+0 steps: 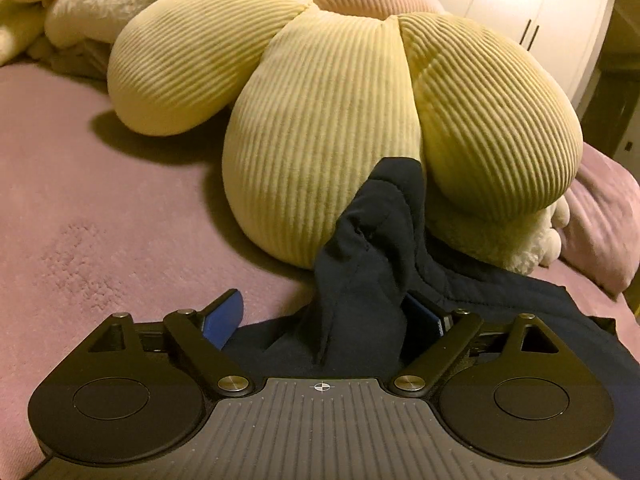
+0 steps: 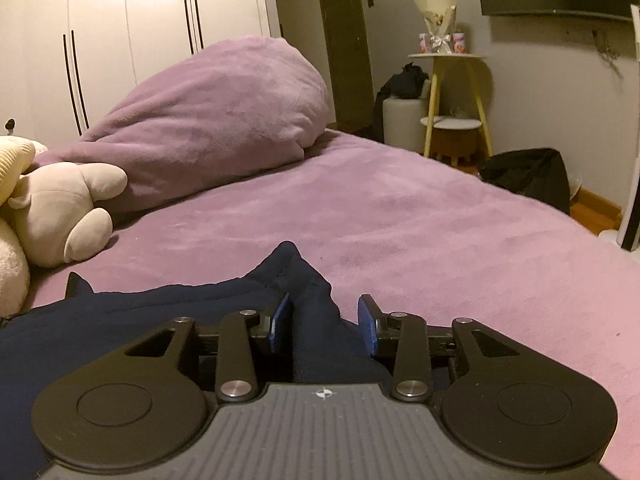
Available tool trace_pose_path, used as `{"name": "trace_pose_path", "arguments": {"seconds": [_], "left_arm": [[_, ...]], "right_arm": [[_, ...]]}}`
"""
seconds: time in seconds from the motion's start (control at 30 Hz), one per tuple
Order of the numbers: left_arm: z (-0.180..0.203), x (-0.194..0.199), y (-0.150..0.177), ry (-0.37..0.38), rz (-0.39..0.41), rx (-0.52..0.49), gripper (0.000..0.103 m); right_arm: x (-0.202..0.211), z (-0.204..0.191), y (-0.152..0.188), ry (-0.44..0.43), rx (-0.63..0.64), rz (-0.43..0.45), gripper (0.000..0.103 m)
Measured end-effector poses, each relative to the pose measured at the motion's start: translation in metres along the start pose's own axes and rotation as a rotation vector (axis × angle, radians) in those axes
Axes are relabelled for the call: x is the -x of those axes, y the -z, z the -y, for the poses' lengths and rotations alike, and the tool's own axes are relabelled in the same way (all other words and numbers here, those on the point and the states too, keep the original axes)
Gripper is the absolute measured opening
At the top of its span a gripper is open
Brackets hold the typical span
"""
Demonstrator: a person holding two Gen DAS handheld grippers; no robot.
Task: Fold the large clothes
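A dark navy garment (image 1: 368, 240) lies on the purple bed cover (image 1: 100, 220). One crumpled corner of it stands up against a yellow cushion. My left gripper (image 1: 324, 318) is open wide around that raised fold; the left pad (image 1: 224, 320) is clear of the cloth and the right pad is half hidden behind it. In the right wrist view another corner of the navy garment (image 2: 304, 280) pokes up between the pads of my right gripper (image 2: 324, 320). That gripper is partly open, with a gap between the cloth and the right pad (image 2: 368, 320).
A big yellow ribbed flower cushion (image 1: 340, 112) sits right behind the left gripper. A cream plush toy (image 2: 60, 208) and a purple pillow (image 2: 216, 100) lie left of the right gripper. The bed cover (image 2: 400, 220) stretches ahead; a side table (image 2: 448, 60) and wardrobe (image 2: 140, 20) stand beyond.
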State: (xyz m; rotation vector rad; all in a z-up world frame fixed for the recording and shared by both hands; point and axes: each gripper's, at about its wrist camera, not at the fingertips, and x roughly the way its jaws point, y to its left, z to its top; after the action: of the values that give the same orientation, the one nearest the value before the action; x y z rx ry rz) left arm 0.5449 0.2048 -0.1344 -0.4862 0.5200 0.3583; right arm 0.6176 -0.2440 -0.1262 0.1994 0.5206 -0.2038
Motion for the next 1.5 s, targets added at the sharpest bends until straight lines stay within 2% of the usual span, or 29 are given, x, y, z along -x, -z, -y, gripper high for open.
{"name": "trace_pose_path", "arguments": {"seconds": [0.1, 0.17, 0.23, 0.3, 0.43, 0.53, 0.67, 0.8, 0.9, 1.0, 1.03, 1.1, 1.13, 1.2, 1.27, 1.5], "left_arm": [[-0.003, 0.006, -0.002, 0.002, 0.000, 0.016, 0.094], [-0.006, 0.014, -0.003, -0.023, -0.004, 0.027, 0.097], [-0.009, 0.026, -0.003, -0.054, -0.017, 0.027, 0.099], [-0.015, 0.041, 0.000, -0.053, -0.040, 0.021, 0.099], [-0.044, 0.084, 0.012, -0.014, -0.087, 0.026, 0.099], [-0.071, 0.124, 0.029, 0.059, -0.155, 0.026, 0.099], [-0.102, 0.174, 0.052, 0.169, -0.261, 0.084, 0.099], [-0.106, 0.196, 0.069, 0.225, -0.329, 0.097, 0.099], [-0.097, 0.194, 0.070, 0.259, -0.348, 0.114, 0.099], [-0.093, 0.180, 0.068, 0.279, -0.371, 0.204, 0.097], [-0.091, 0.174, 0.068, 0.291, -0.378, 0.230, 0.096], [-0.086, 0.165, 0.069, 0.250, -0.381, 0.252, 0.091], [-0.085, 0.162, 0.069, 0.241, -0.382, 0.254, 0.091], [-0.085, 0.156, 0.069, 0.242, -0.380, 0.266, 0.091], [-0.089, 0.154, 0.068, 0.242, -0.381, 0.294, 0.090], [-0.092, 0.156, 0.065, 0.232, -0.385, 0.311, 0.081]], "right_arm": [[-0.002, 0.001, -0.002, -0.001, -0.011, -0.005, 0.041], [0.003, 0.007, -0.002, -0.007, -0.045, 0.008, 0.056], [0.013, 0.020, -0.002, -0.005, -0.116, 0.042, 0.067], [0.026, 0.035, -0.002, 0.002, -0.203, 0.072, 0.071], [0.061, 0.068, 0.000, -0.033, -0.340, 0.067, 0.071], [0.096, 0.103, 0.016, -0.059, -0.415, 0.001, 0.071], [0.160, 0.152, 0.051, -0.171, -0.390, -0.097, 0.074], [0.208, 0.191, 0.084, -0.289, -0.527, -0.154, 0.077], [0.214, 0.197, 0.089, -0.359, -0.603, -0.173, 0.077], [0.200, 0.193, 0.088, -0.416, -0.706, -0.242, 0.076], [0.197, 0.188, 0.087, -0.408, -0.732, -0.253, 0.076], [0.186, 0.182, 0.088, -0.367, -0.777, -0.276, 0.068], [0.179, 0.179, 0.089, -0.369, -0.812, -0.295, 0.059], [0.163, 0.177, 0.093, -0.378, -0.876, -0.335, 0.053], [0.157, 0.173, 0.093, -0.381, -0.862, -0.342, 0.054], [0.167, 0.147, 0.076, -0.297, -0.567, -0.327, 0.054]]}}
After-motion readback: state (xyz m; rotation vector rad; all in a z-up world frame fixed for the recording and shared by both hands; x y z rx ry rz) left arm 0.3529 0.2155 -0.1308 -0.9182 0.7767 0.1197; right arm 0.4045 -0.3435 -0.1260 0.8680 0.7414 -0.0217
